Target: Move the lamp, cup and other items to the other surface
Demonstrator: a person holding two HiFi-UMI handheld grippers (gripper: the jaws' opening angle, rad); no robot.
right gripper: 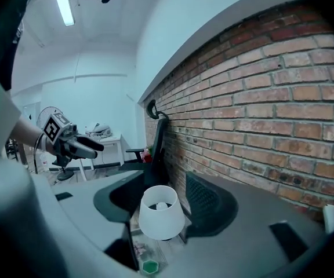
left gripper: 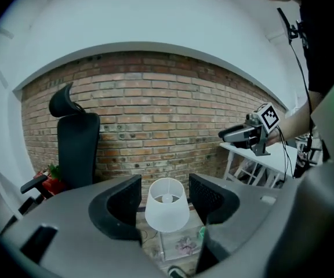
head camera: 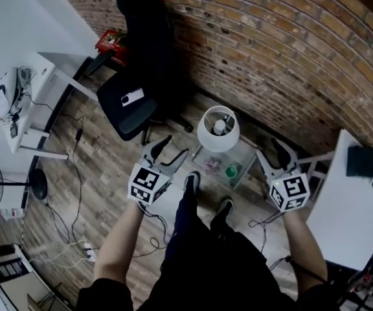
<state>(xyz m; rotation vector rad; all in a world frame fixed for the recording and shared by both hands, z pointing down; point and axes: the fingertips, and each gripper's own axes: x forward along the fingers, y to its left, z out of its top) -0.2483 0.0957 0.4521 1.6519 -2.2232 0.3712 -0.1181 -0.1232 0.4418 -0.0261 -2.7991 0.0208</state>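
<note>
1. Holding a gripper in each hand, we stand on the wooden floor (head camera: 89,173), our dark shoes (head camera: 191,181) pointing towards a small glass bench (head camera: 246,161).
2. Our left gripper (head camera: 175,146) hangs in the air just left of that bench. Its fingers (left gripper: 123,201) are spread wide and pinch nothing, and the shade shows through the gap only from well beyond them.
3. Our right gripper (head camera: 271,153) hangs at the bench's right side. Its fingers (right gripper: 204,201) are also apart, somewhat less widely, with nothing between the pads.
4. Between the two grippers stands the lamp (head camera: 218,129), upright on the far part of the glass bench. We look down into its white shade and see the bulb inside.
5. Nearer to us on the same bench sits the green cup (head camera: 232,171), and just to its left lies a pinkish item (head camera: 212,167) too small to identify.
6. To the right, close to the right gripper, stands a white bench (head camera: 348,206) with a black object (head camera: 362,161) on its far end.
7. To the left, past the left gripper, is a black office chair (head camera: 131,102).
8. Behind everything runs the brick wall (head camera: 290,50), with the chair's back and the glass bench both close against it.
</note>
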